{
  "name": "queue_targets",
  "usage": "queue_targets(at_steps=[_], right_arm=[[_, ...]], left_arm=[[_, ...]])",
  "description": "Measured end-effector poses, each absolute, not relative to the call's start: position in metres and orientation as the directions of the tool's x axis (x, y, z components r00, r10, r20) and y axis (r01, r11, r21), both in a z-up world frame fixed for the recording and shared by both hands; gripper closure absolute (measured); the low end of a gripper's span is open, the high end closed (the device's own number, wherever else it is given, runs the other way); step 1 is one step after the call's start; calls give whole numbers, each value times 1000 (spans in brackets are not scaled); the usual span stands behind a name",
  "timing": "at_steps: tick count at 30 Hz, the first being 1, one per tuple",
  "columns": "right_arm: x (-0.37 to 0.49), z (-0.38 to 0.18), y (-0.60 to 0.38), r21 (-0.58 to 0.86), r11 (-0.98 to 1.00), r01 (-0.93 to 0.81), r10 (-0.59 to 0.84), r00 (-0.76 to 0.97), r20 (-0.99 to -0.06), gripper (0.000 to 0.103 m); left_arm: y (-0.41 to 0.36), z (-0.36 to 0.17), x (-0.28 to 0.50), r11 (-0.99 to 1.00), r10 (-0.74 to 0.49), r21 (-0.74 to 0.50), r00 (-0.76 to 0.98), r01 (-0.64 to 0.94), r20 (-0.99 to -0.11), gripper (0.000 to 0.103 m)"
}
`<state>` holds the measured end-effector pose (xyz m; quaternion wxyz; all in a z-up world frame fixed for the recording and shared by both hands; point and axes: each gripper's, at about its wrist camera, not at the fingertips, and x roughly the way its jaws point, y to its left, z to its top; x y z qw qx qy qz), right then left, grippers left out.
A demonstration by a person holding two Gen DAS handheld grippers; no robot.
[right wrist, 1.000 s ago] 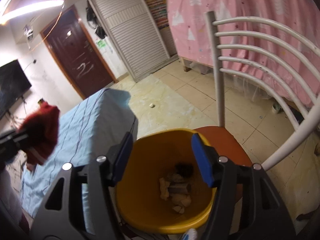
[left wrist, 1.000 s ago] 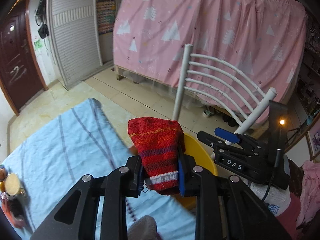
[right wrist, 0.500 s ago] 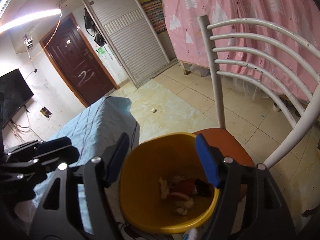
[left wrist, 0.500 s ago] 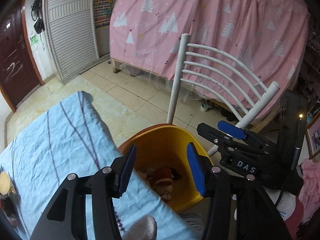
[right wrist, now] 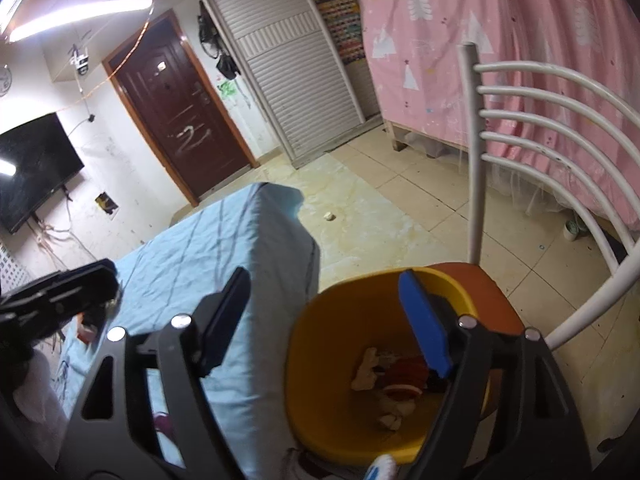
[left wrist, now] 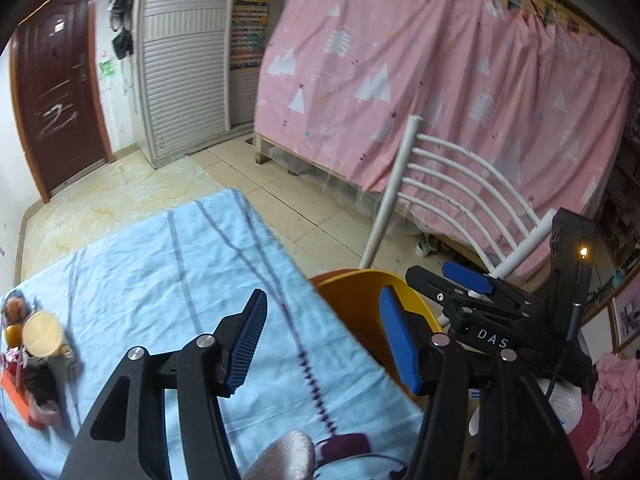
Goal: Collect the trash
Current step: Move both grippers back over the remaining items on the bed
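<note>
Yellow bin [right wrist: 320, 392]: only right-wrist view shows red knit item [right wrist: 404, 376] inside; left gripper [left wrist: 324, 344] and right gripper [right wrist: 332, 320] both empty, jaws opening.

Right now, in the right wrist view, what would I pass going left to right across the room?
Black wall television → dark brown door → white slatted cupboard door → pink tree-patterned curtain → white metal chair back.

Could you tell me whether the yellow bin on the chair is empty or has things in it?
Not empty: the yellow bin holds a red knitted item and pale scraps at its bottom.
</note>
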<state>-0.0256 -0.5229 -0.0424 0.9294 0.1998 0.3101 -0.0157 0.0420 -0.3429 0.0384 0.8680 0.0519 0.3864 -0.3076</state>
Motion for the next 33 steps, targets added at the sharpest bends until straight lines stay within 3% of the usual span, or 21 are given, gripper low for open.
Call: queue_targets(at_steps=[14, 33], right_arm=[[12, -22, -434, 282, 959, 10, 170, 778, -605, 24], [63, -24, -306, 201, 962, -185, 272, 697, -663, 19]], left_arm=[[-239, 59, 48, 879, -438, -161, 625, 449, -646, 43], [-68, 49, 59, 976, -217, -142, 743, 164, -633, 37]])
